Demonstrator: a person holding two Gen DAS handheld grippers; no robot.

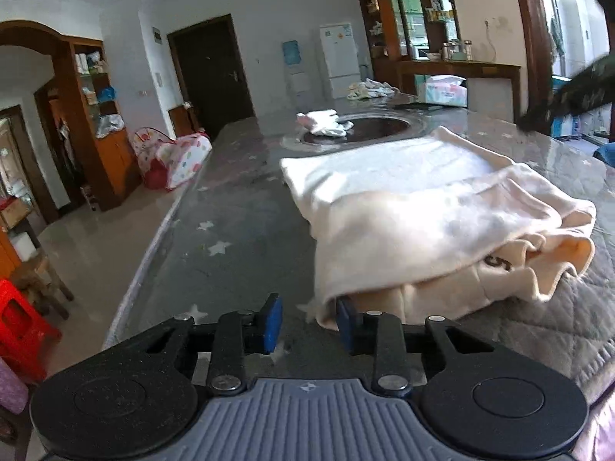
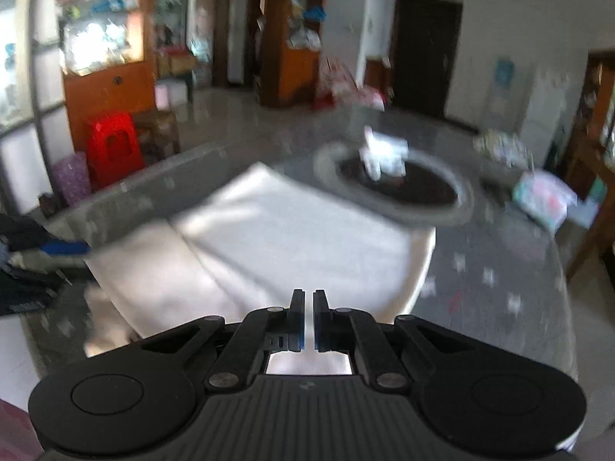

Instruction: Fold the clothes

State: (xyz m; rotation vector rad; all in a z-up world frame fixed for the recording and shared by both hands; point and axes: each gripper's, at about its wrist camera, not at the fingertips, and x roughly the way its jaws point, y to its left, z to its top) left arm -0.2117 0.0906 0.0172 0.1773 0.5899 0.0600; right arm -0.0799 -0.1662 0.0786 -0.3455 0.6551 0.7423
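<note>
The cream garment lies partly folded on the grey star-printed surface, its upper layer doubled over so that a lower layer with a dark printed figure shows along the near edge. From the right wrist view the same cloth spreads pale and flat beneath the camera, a fold line running across it. The left claw sits at the garment's near corner, its blue pads standing partly apart; the right-hand pad touches the hem, yet nothing is pinched between the two. The right claw hovers above the cloth with its fingers drawn almost together, only a thin slit between them and no fabric caught there. Further back a small white bundle rests on a dark round inset in the surface, and beyond it lies a tissue pack. A red stool stands on the floor beside the surface.
</note>
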